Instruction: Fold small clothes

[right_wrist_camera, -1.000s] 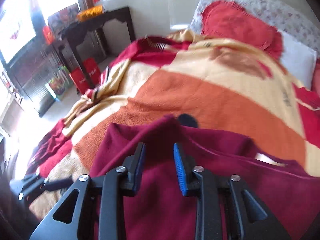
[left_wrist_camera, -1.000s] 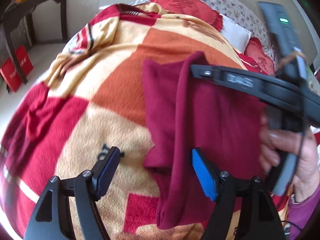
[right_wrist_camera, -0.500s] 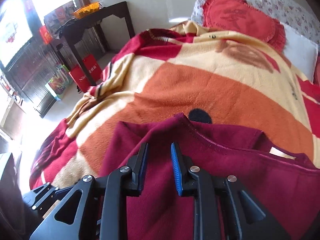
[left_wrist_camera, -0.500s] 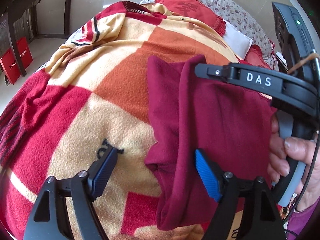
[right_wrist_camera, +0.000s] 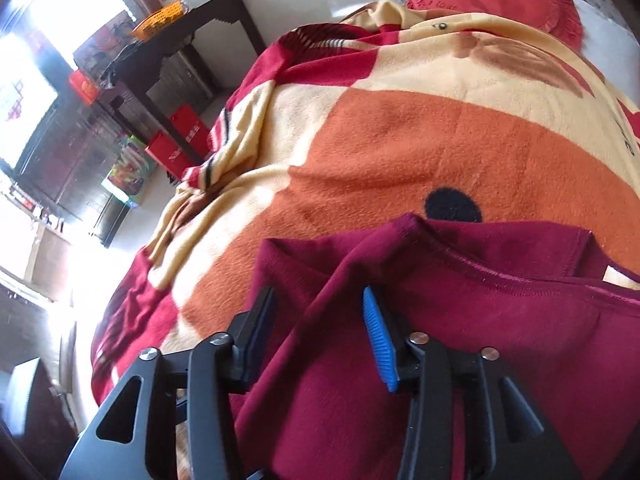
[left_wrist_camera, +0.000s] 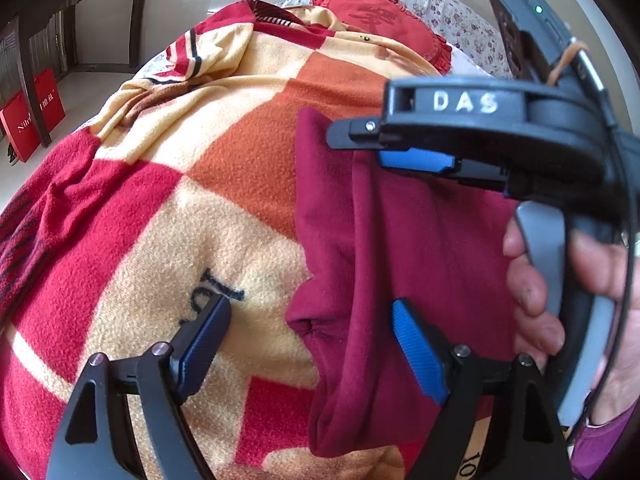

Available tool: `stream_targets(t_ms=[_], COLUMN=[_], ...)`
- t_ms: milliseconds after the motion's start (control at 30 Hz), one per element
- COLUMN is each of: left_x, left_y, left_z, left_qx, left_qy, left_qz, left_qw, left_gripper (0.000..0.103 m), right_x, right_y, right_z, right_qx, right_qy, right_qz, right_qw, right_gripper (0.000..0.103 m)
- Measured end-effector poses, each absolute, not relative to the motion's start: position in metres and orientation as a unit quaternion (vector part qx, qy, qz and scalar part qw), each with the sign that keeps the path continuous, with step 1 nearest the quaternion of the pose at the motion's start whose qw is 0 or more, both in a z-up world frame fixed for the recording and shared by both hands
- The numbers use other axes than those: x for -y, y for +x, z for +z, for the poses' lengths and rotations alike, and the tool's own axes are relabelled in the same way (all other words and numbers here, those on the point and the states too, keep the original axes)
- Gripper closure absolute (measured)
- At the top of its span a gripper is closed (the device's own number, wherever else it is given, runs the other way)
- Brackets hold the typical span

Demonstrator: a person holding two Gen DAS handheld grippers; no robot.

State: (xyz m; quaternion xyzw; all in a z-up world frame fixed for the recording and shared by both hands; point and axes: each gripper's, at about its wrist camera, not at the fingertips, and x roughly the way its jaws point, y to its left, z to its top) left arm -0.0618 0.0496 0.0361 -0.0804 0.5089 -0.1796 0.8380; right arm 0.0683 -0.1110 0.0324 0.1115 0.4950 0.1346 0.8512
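On the checked blanket, seen from the left wrist, lies the maroon garment, soft, light and floppy; its folded edge looks the best place to pinch. The left gripper stands wide, jaws just opening, holding nothing. From the right wrist, the right gripper has just been opening partway; a fold lies loosely between its jaws.

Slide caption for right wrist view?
Right gripper, jaws just opening, over folded maroon garment on checked blanket.
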Motion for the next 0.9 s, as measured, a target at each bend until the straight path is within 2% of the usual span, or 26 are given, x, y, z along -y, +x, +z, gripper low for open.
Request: stream_targets(t_ms=[67, 167, 400, 433, 467, 500, 533, 567, 600, 633, 667, 767, 900], left_x=[-0.050, -0.050, -0.050, -0.050, -0.049, -0.049, -0.048, -0.047, -0.047, -0.047, -0.046, -0.044, -0.039], left_y=[-0.063, -0.064, -0.064, -0.064, -0.065, -0.065, -0.066, -0.066, -0.067, -0.068, -0.068, -0.072, -0.080], left_z=[0.036, 0.036, 0.035, 0.036, 0.036, 0.036, 0.036, 0.037, 0.038, 0.040, 0.040, 0.046, 0.059], left_qx=[-0.508, -0.508, -0.508, -0.507, -0.507, -0.506, -0.506, -0.505, -0.503, -0.501, -0.505, -0.493, -0.472], left_qy=[-0.081, -0.081, -0.082, -0.083, -0.084, -0.086, -0.088, -0.091, -0.096, -0.104, -0.113, -0.122, -0.124], left_qz=[-0.179, -0.181, -0.181, -0.181, -0.181, -0.181, -0.182, -0.185, -0.190, -0.200, -0.213, -0.218, -0.241], left_qw=[0.839, 0.838, 0.838, 0.838, 0.838, 0.839, 0.839, 0.838, 0.838, 0.835, 0.829, 0.833, 0.839], left_gripper=[0.016, 0.016, 0.013, 0.013, 0.012, 0.012, 0.012, 0.014, 0.019, 0.040, 0.056, 0.066, 0.071], right_x=[0.105, 0.088, 0.065, 0.066, 0.069, 0.073, 0.080, 0.090, 0.097, 0.106, 0.111, 0.127, 0.141], right_y=[0.069, 0.073, 0.079, 0.079, 0.077, 0.075, 0.071, 0.068, 0.065, 0.060, 0.056, 0.043, 0.031], right_z=[0.034, 0.031, 0.020, 0.020, 0.021, 0.023, 0.025, 0.028, 0.030, 0.036, 0.040, 0.051, 0.061], right_qx=[-0.502, -0.513, -0.516, -0.514, -0.509, -0.507, -0.505, -0.504, -0.502, -0.493, -0.486, -0.472, -0.462], right_qy=[0.107, 0.070, 0.001, -0.005, -0.009, -0.004, 0.013, 0.040, 0.059, 0.075, 0.080, 0.097, 0.112], right_qz=[0.140, 0.137, 0.124, 0.126, 0.124, 0.125, 0.134, 0.145, 0.151, 0.157, 0.160, 0.165, 0.167], right_qw=[0.847, 0.845, 0.847, 0.849, 0.852, 0.853, 0.853, 0.850, 0.849, 0.852, 0.856, 0.861, 0.864], right_gripper=[0.062, 0.054, 0.051, 0.058, 0.071, 0.077, 0.091, 0.102, 0.103, 0.103, 0.103, 0.103, 0.103])
